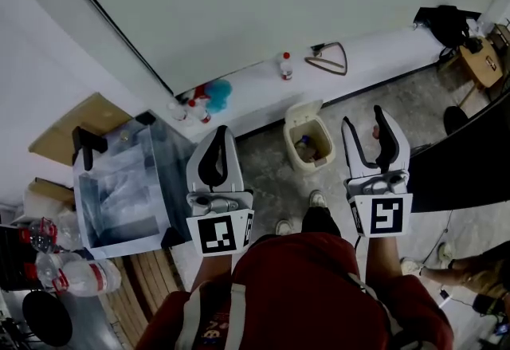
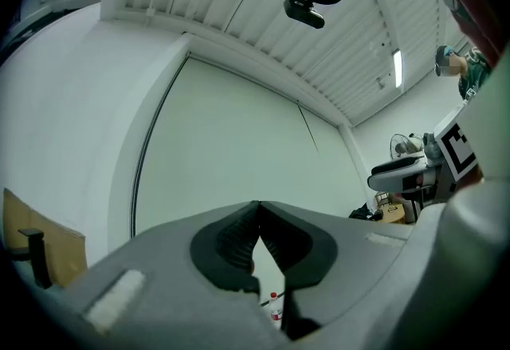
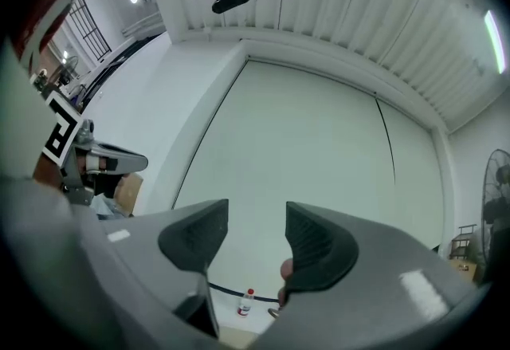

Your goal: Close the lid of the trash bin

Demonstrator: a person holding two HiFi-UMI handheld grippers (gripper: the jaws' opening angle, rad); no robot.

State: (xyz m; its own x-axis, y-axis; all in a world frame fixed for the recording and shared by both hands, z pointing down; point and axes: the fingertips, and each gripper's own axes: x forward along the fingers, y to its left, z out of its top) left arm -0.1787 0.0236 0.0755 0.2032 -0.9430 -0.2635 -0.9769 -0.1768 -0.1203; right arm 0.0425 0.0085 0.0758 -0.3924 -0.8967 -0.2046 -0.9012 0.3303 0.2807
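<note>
At the far left a clear box (image 1: 119,189) sits on a stand. Next to it the left gripper (image 1: 219,133) is held up in the air, its fingers (image 2: 239,241) closed tip to tip with nothing between them.

Just right of that, down on the floor (image 1: 267,181) ahead of the person's shoes, stands the trash bin (image 1: 307,167), a small cream tub with rubbish inside. Its lid (image 1: 303,112) is still up, tipped back toward the white ledge (image 1: 255,93) along the wall.

It looks like thin, light plastic on a hinge, so I'd expect the lid to swing with little effort and the bin to skid if shoved. The lid's free top edge seems the place to push or pinch, easing it forward and down.

Right of the bin the right gripper (image 1: 365,129) hangs empty, its fingers (image 3: 319,245) well apart.
</note>
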